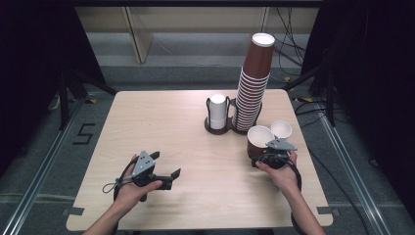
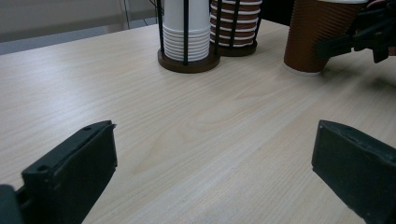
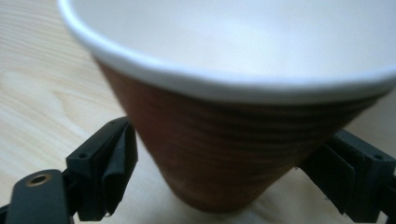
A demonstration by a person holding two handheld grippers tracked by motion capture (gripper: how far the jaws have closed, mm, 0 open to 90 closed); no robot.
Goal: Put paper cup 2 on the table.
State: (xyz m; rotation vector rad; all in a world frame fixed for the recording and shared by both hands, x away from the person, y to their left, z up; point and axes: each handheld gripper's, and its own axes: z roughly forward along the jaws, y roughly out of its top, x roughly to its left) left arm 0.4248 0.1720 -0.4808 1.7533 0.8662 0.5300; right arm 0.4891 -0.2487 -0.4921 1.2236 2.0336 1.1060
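Note:
A brown ribbed paper cup (image 1: 258,137) with a white inside stands upright on the wooden table (image 1: 195,161) at the right. My right gripper (image 1: 257,155) has its two jaws on either side of the cup's lower wall (image 3: 219,154), very close to it and not visibly squeezing it. The left gripper view shows the same cup (image 2: 312,37) with the right gripper (image 2: 359,39) beside it. My left gripper (image 1: 166,164) rests in a hand at the front left, its jaws wide open (image 2: 212,172) over bare wood with nothing between them.
A second cup (image 1: 281,129) stands just behind the first. At the back middle a dark wire holder (image 1: 220,128) carries a short white stack (image 1: 218,111) and a tall brown cup stack (image 1: 254,88). Dark curtains and cables surround the table.

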